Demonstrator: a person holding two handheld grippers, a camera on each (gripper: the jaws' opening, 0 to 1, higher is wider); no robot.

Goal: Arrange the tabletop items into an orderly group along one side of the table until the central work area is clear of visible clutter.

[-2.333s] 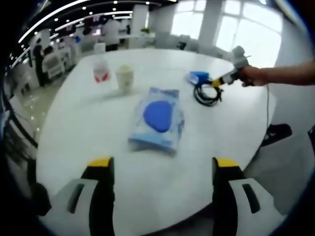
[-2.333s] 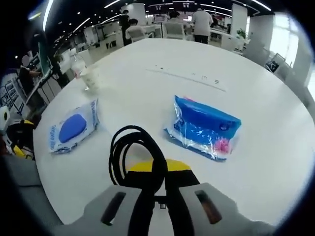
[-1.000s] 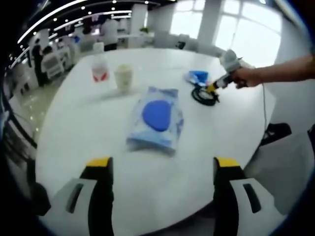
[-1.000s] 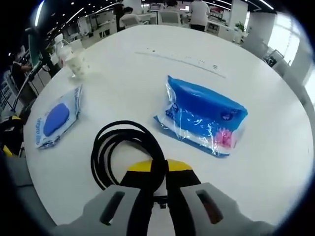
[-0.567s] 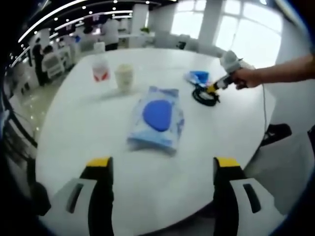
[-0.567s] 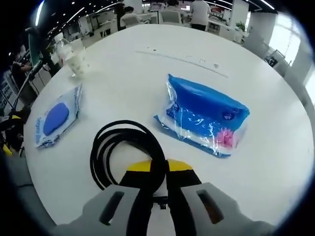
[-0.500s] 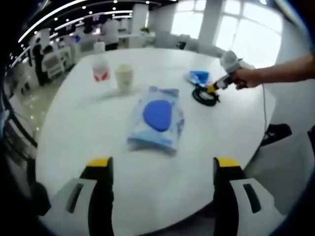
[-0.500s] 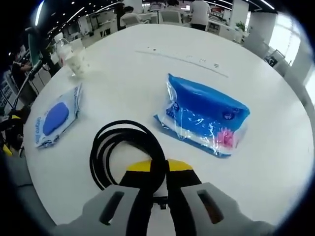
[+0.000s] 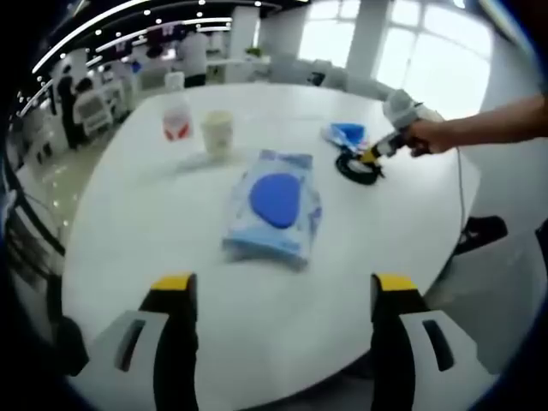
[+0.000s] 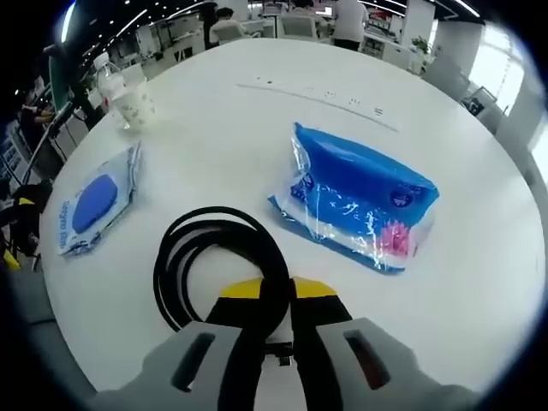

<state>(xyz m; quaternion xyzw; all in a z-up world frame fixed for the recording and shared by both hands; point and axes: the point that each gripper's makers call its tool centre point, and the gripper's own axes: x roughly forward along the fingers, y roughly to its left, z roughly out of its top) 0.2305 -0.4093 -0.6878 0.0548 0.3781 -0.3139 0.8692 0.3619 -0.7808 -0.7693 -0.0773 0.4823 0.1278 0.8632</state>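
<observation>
Fingers (image 10: 241, 300) of the right gripper (image 10: 276, 300) are clenched on a coiled black cable (image 10: 214, 265), whose loop lies on the round white desk (image 10: 257, 128) right in front of them. Just beside the coil, on its right in the right gripper view, sits a shiny blue plastic pack (image 10: 360, 205). Off to the left near the desk edge lies a flat pale-blue wipes packet with a dark blue oval lid (image 10: 94, 201), and at the far left edge stand a white paper cup (image 10: 135, 107) and a clear plastic bottle (image 10: 107, 77), close together.

Left gripper (image 9: 282, 295) hangs over the near edge of the desk with its fingers (image 9: 175, 295) spread wide and nothing between them. From the left gripper view the wipes packet is mid-desk, well apart from those fingers, with the cup and bottle beyond it. A person's hand (image 9: 432, 137) holds the right gripper at the cable, touching distance from the blue pack.
</observation>
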